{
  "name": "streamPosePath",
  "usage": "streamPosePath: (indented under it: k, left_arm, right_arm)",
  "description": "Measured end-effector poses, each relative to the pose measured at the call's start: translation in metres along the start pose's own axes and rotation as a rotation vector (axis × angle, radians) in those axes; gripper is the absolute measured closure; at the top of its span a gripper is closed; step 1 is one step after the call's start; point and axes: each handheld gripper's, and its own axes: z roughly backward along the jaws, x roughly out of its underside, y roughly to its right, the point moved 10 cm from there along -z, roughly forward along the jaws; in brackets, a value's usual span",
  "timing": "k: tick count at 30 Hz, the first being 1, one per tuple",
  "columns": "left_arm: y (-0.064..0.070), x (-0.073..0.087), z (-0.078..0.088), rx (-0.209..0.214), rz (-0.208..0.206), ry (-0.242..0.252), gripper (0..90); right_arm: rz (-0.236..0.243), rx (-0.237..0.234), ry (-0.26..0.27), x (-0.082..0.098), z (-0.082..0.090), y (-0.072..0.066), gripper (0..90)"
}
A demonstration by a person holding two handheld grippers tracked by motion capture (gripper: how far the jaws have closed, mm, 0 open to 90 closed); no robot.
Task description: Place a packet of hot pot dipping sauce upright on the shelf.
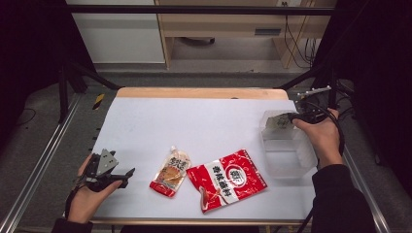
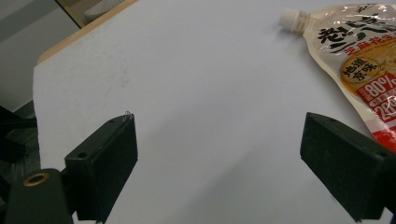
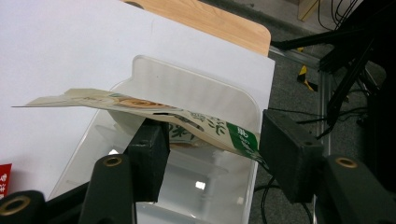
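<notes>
A flat beige and green packet (image 3: 140, 105) lies across the far rim of a clear plastic bin (image 3: 187, 79) at the table's right side. My right gripper (image 3: 212, 135) is open around the packet's near end; the packet rests on one jaw and its green corner reaches the other, with no pad pressing on it. From above, the right gripper (image 1: 291, 116) sits at the bin's (image 1: 286, 162) far end beside the packet (image 1: 277, 121). My left gripper (image 1: 127, 177) rests at the front left, open (image 2: 219, 140) with bare table between its jaws.
A spouted orange and white pouch (image 1: 171, 172) (image 2: 359, 60) lies just right of the left gripper. Beside it lies a large red and white packet (image 1: 228, 180), front centre. The white table top (image 1: 194, 121) ends in a wooden far edge, and metal rails run along both sides.
</notes>
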Motion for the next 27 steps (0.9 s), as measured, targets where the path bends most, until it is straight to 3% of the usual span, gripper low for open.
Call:
streamPosePath:
  k: [14,27]
  left_arm:
    - [0.0,0.001,-0.001,-0.004,-0.002,-0.009,10.9]
    - [0.0,0.003,-0.002,-0.005,-0.005,-0.02,10.8]
  right_arm:
    - [-0.004,0.004,0.035,-0.015,-0.015,-0.004,35.8]
    - [0.013,-0.011,0.095,-0.028,-0.014,-0.005,12.9]
